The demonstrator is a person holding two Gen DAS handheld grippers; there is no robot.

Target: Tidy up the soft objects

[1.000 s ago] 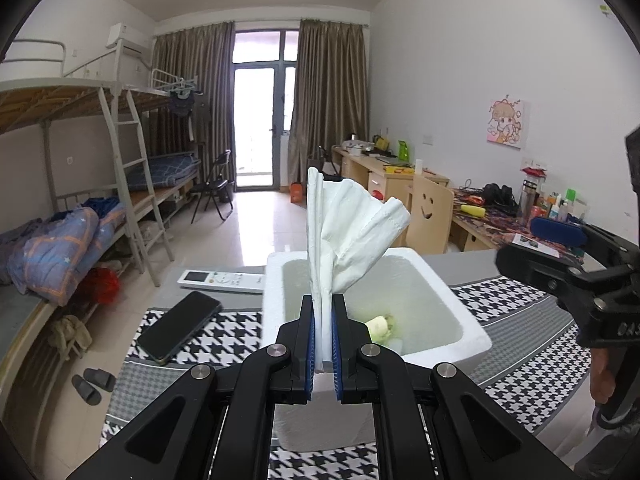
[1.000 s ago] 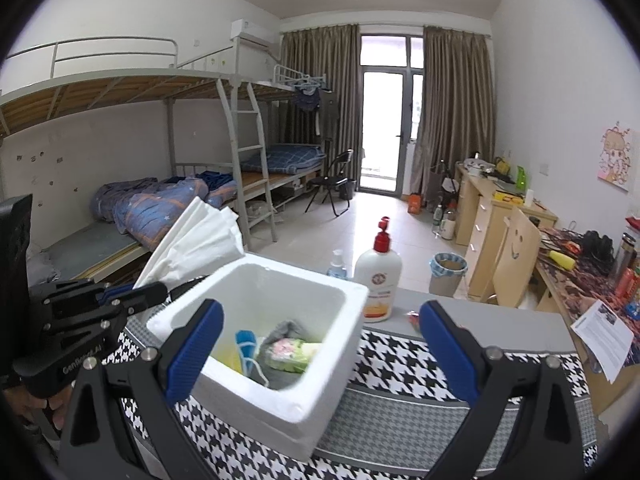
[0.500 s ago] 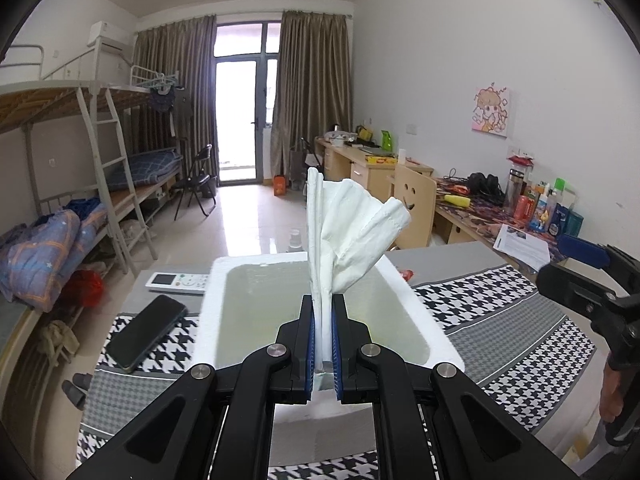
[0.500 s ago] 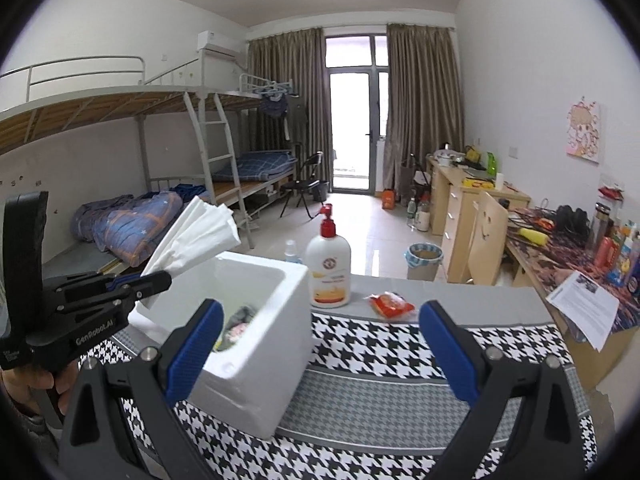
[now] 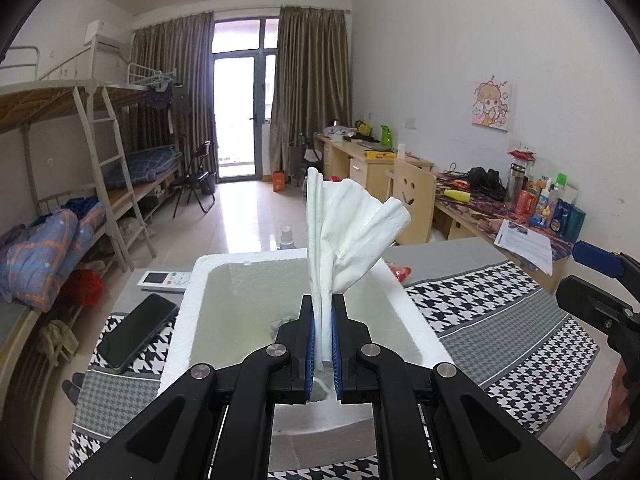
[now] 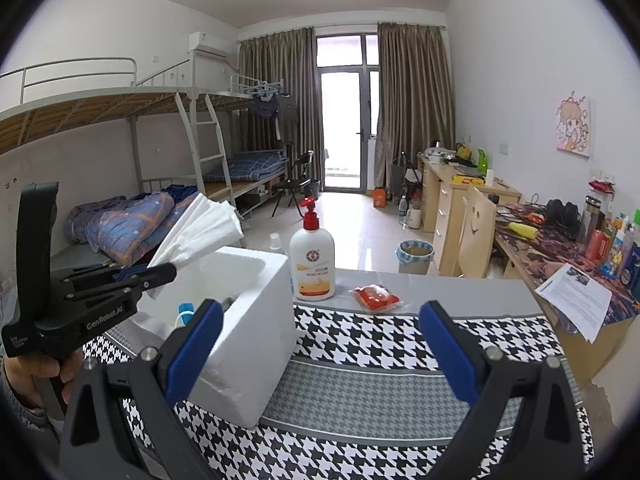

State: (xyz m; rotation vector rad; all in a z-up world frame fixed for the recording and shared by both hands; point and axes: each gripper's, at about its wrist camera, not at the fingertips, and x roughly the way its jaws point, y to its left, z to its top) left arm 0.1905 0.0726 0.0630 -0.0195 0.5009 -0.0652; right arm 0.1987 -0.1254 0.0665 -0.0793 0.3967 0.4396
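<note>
My left gripper (image 5: pixel 322 344) is shut on a stack of white paper napkins (image 5: pixel 348 224) that fans upward above the open white foam box (image 5: pixel 188 308). In the right wrist view the same napkins (image 6: pixel 200 232) stick out of the left gripper (image 6: pixel 170 270) over the foam box (image 6: pixel 256 332), which holds several soft items, mostly hidden. My right gripper (image 6: pixel 320 344) stands open and empty over the houndstooth cloth (image 6: pixel 380 384), to the right of the box. A small red packet (image 6: pixel 376 296) lies on the grey table strip beyond.
A white pump bottle (image 6: pixel 312 260) stands behind the box. A black phone (image 5: pixel 136 332) and a white remote (image 5: pixel 164 280) lie left of the box. Sheets of paper (image 6: pixel 576 304) sit at the table's right edge. Bunk beds stand to the left and desks to the right.
Both views have swung left to right across the table. The foam box now sits straight ahead under the left gripper, and has slid to the left in the right wrist view. The napkins stay gripped.
</note>
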